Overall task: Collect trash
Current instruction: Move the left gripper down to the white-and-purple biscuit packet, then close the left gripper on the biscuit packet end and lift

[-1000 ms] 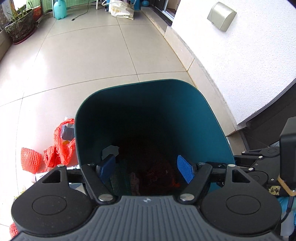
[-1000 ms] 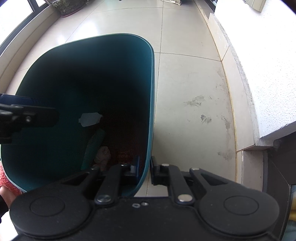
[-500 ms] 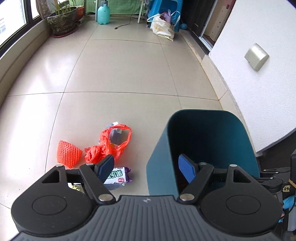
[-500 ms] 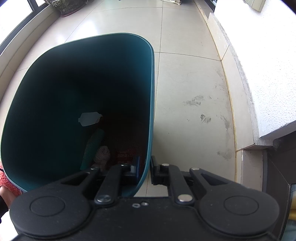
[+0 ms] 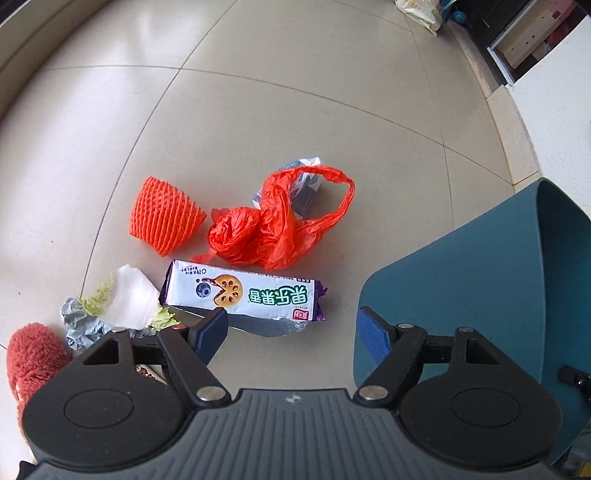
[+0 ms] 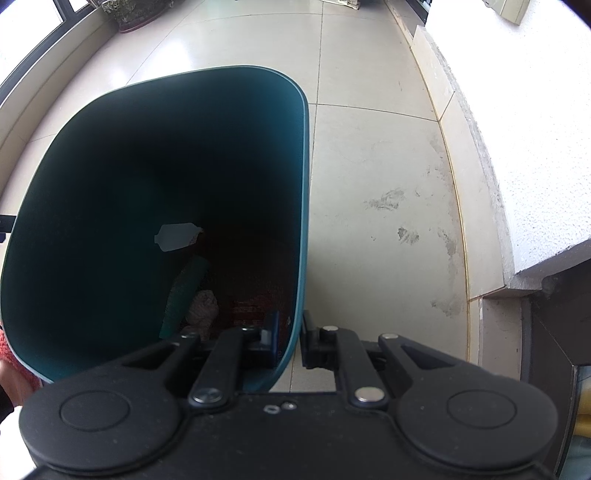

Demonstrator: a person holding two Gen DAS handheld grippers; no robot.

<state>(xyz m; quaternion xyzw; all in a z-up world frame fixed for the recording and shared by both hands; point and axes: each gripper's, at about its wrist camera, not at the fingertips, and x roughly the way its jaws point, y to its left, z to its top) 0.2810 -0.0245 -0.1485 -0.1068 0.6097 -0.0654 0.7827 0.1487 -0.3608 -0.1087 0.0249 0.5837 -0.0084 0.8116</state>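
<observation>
On the tiled floor lies a pile of trash: a white and purple biscuit wrapper [image 5: 243,295], a red plastic bag [image 5: 273,229], an orange foam net [image 5: 162,218], a cabbage scrap [image 5: 129,302] and crumpled foil [image 5: 79,328]. My left gripper [image 5: 291,336] hovers open just above the wrapper's near edge, nothing between its blue pads. The teal bin [image 5: 480,280] stands to the right. In the right wrist view my right gripper [image 6: 290,338] is shut on the teal bin's rim [image 6: 295,325]; earlier trash lies dim in the bin's bottom [image 6: 203,306].
A white wall [image 6: 535,129] with a low tiled skirting runs along the right of the bin. A red fuzzy sleeve [image 5: 33,354] shows at the lower left. Bags and boxes [image 5: 421,11] stand at the far end, a potted plant [image 6: 133,11] by the window.
My left gripper swung from over the bin's mouth to the left and down toward the trash pile, still open. The right gripper and the bin stayed put.
</observation>
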